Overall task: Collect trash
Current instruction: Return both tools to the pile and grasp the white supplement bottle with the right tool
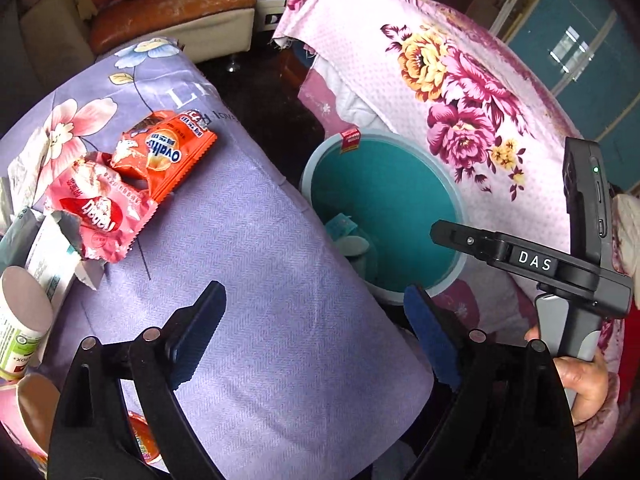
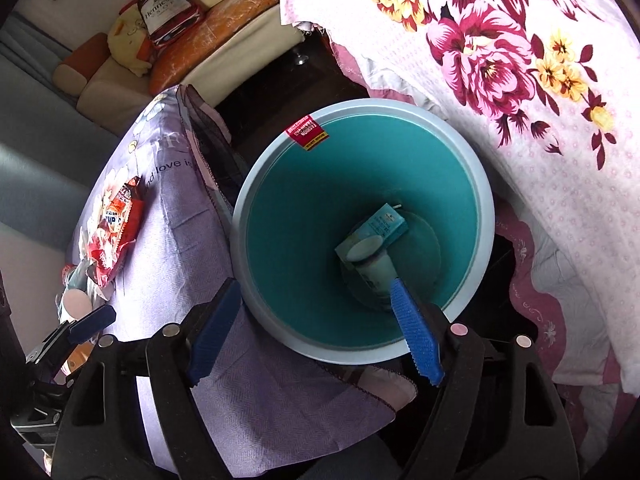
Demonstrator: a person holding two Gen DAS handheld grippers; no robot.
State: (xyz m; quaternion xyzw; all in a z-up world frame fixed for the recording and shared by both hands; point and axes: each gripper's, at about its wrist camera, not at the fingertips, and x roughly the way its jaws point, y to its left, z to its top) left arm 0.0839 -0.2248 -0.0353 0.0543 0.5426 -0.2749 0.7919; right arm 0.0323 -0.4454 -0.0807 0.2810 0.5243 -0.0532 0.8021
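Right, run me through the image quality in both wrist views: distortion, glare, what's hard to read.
Left wrist view: strong fisheye bending with dark corners; the purple cloth is bright but not blown out, and the orange wrapper prints sharp. Right wrist view: same curvature; the floral cloth is washed out by daylight, while the teal bin interior is evenly lit and the carton at its bottom shows small, its text unreadable.

Daylight flooded both my wrist feeds from about two o'clock, washing the pink floral blanket (image 2: 520,128) almost white. The lilac cloth (image 1: 248,248) glared pale at seven o'clock on my right feed. Inside the teal bin (image 2: 304,208) the wall fell into shadow toward six o'clock. Fisheye distortion bent every edge, and black vignette filled the corners. Near fingers (image 1: 200,328) looked soft on the left feed; the sofa (image 1: 172,12) at eleven o'clock sat dim and slightly smeared.
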